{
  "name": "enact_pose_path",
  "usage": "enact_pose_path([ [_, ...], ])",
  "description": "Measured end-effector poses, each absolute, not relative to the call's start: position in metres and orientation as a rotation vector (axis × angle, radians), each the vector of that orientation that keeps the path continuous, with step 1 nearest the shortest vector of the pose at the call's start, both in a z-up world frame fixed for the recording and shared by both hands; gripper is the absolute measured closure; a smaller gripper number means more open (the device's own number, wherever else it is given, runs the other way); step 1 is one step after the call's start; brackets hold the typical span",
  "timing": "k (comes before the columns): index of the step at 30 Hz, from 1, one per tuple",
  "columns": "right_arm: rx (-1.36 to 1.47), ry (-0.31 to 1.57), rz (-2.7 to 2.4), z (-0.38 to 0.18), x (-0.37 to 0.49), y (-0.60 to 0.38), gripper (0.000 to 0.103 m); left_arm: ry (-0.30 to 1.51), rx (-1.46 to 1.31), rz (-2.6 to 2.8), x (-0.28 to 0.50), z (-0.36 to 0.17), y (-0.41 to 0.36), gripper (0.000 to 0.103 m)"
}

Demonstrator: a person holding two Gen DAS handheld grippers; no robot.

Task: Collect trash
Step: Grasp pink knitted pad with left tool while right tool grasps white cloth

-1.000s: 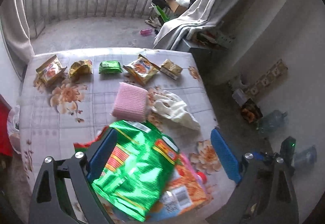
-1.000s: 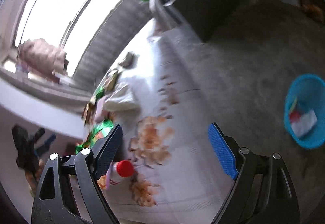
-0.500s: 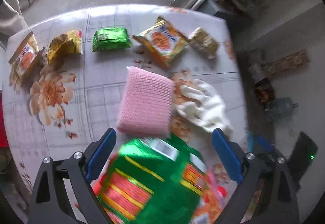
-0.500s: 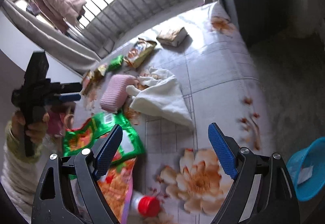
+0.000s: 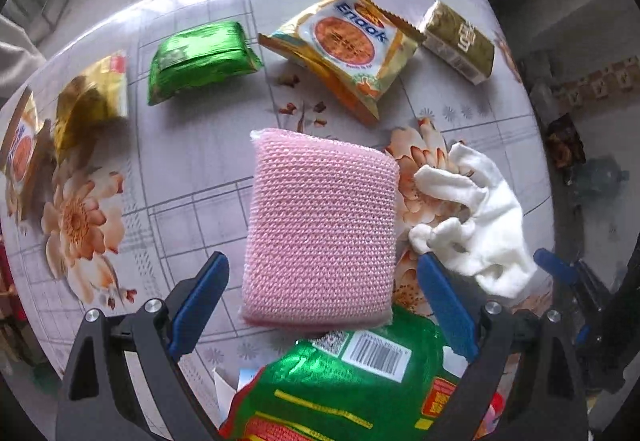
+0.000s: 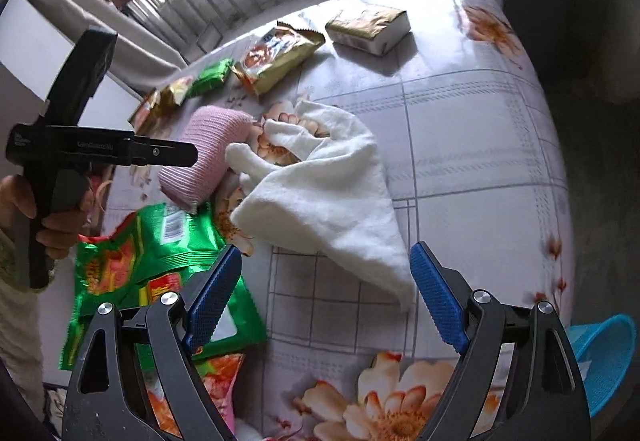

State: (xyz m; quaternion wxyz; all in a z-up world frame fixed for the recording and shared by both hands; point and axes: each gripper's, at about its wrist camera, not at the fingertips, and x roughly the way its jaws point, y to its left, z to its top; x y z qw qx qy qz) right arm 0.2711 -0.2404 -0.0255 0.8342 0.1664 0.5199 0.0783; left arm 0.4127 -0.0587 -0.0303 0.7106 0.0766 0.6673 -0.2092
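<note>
Wrappers dead ahead of the left gripper (image 5: 322, 295), jaws spread wide and holding nothing. Nearest, underneath: big green snack bag (image 5: 352, 381). Beyond, past a pink sponge (image 5: 320, 229): orange noodle packet (image 5: 344, 41), long axis slanting across. Farther right: right gripper (image 6: 326, 299), likewise wide and unladen, over a white cloth (image 6: 332, 197).

Along the desk's (image 5: 192, 169) far edge lie crumpled snack wrappers: an orange-and-gold noodle packet (image 5: 348, 41), a gold box-like pack (image 5: 460, 41) beside it, a shiny green pack (image 5: 200, 59) and a yellow one (image 5: 90, 101). A large green chip bag (image 5: 352, 389) lies flat at the near edge.
</note>
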Motion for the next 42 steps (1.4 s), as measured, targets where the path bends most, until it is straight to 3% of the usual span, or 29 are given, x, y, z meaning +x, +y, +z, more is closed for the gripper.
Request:
enact_pose_path([
  [21, 0.229, 1.102, 0.134, -0.036, 0.301, -0.22, 0.021, 1.438, 0.273, -0.402, 0.423, -0.064, -0.084, 0.01],
  [24, 0.256, 1.104, 0.127, -0.04, 0.302, -0.223, 0.021, 1.425, 0.288, -0.399, 0.424, -0.064, -0.092, 0.015],
  [27, 0.292, 1.105, 0.121, -0.044, 0.303, -0.227, 0.028, 1.413, 0.29, -0.391, 0.423, -0.06, -0.092, 0.022],
  [34, 0.398, 1.121, 0.134, -0.044, 0.298, -0.242, 0.069, 1.405, 0.222, -0.39, 0.429, -0.05, -0.074, 0.023],
  [42, 0.469, 1.098, 0.126, -0.034, 0.274, -0.256, 0.085, 1.331, 0.143, -0.393, 0.421, -0.015, -0.051, 0.023],
])
